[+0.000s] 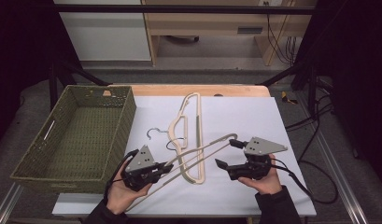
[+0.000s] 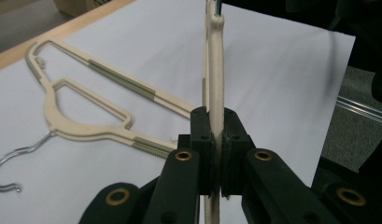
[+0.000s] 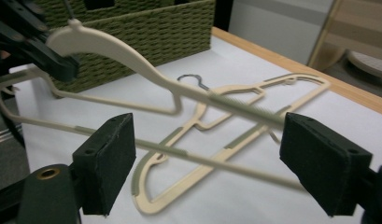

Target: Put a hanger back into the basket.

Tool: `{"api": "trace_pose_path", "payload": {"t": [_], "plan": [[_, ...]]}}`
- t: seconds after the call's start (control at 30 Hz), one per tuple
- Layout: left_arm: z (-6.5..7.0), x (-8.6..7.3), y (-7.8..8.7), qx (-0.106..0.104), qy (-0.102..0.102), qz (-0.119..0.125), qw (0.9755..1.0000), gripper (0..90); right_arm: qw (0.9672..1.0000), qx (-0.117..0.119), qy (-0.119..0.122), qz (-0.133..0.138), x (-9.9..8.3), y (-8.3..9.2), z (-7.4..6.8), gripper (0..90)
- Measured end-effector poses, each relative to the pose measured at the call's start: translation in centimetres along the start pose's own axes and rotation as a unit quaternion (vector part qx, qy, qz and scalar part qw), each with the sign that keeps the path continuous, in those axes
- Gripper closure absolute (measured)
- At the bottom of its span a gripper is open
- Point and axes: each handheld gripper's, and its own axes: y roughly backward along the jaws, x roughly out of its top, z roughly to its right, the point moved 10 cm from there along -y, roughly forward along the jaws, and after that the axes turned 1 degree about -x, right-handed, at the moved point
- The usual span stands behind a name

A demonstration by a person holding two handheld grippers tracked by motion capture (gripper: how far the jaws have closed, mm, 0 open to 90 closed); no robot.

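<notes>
While a white sheet (image 1: pixel 235 116) covers most of the table (image 1: pixel 198 89), a green woven basket (image 1: pixel 76 135) stands on its left side, just beside the hangers. One cream hanger (image 1: pixel 191 135) lies flat on the sheet, its metal hook (image 1: pixel 156 132) pointing toward the basket. A second cream hanger (image 1: pixel 198 156) is lifted above it, crossing it at a slant. The left gripper (image 1: pixel 166 168) is clamped tight on this raised hanger near its neck, pads pressing both sides. The right gripper (image 1: pixel 226 154) has its jaws spread wide; the raised hanger's bars pass between the pads without touching them.
</notes>
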Motion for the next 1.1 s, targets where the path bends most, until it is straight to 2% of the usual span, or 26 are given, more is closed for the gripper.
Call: {"api": "trace_pose_path", "payload": {"t": [0.07,0.1,0.13,0.27,0.37,0.5,0.53,0.57,0.6,0.8,0.9,1.0,1.03,1.07,1.1], "plan": [[0.0,0.8,0.9,0.007,-0.002,0.009,0.9999,86.0,0.9996,-0.017,-0.019,0.009,-0.2,0.9,1.0,15.6],[-0.1,1.6,2.1,0.014,-0.004,0.02,0.9997,86.1,0.9994,-0.022,-0.026,0.009,-0.3,1.2,1.3,14.6],[-0.1,1.6,2.1,0.014,-0.004,0.02,0.9997,86.1,0.9994,-0.022,-0.026,0.009,-0.3,1.2,1.3,14.6],[-0.4,3.4,4.5,0.027,-0.012,0.036,0.9989,86.1,0.9985,-0.04,-0.036,0.012,-0.6,1.8,2.2,12.0],[-1.1,4.7,6.2,0.038,-0.019,0.039,0.9983,86.1,0.9975,-0.056,-0.042,0.006,-1.1,2.1,2.9,9.8],[-2.6,6.0,8.4,0.048,-0.02,0.044,0.9977,86.1,0.9969,-0.061,-0.05,0.008,-1.4,2.3,3.3,9.3],[-3.1,6.3,9.0,0.052,-0.019,0.044,0.9975,86.1,0.9965,-0.064,-0.052,0.008,-1.4,2.4,3.4,9.0],[-4.1,6.7,9.9,0.057,-0.017,0.048,0.9971,86.1,0.9959,-0.07,-0.057,0.008,-1.5,2.5,3.7,7.9],[-4.1,6.7,9.9,0.057,-0.017,0.048,0.9971,86.1,0.9959,-0.07,-0.057,0.008,-1.5,2.5,3.7,7.9],[-8.1,6.9,12.1,0.081,-0.002,0.05,0.9955,86.1,0.9943,-0.081,-0.069,0.01,-1.8,2.8,4.5,6.5],[-10.1,6.7,13.1,0.089,0.01,0.052,0.9946,86.1,0.9932,-0.087,-0.077,0.008,-2.1,3.0,4.8,6.4],[-12.0,6.2,14.0,0.105,0.013,0.049,0.9932,86.1,0.9928,-0.089,-0.079,0.008,-2.1,3.0,5.0,6.3],[-13.1,5.8,14.5,0.114,0.017,0.048,0.9922,86.0,0.9927,-0.09,-0.079,0.008,-2.2,3.0,5.0,6.2],[-13.1,5.8,14.5,0.114,0.017,0.048,0.9922,86.1,0.9927,-0.091,-0.078,0.008,-2.2,3.0,5.0,6.1],[-13.8,5.6,14.8,0.12,0.012,0.05,0.9914,86.0,0.9927,-0.091,-0.08,0.007,-2.2,3.0,5.0,6.1]]}}
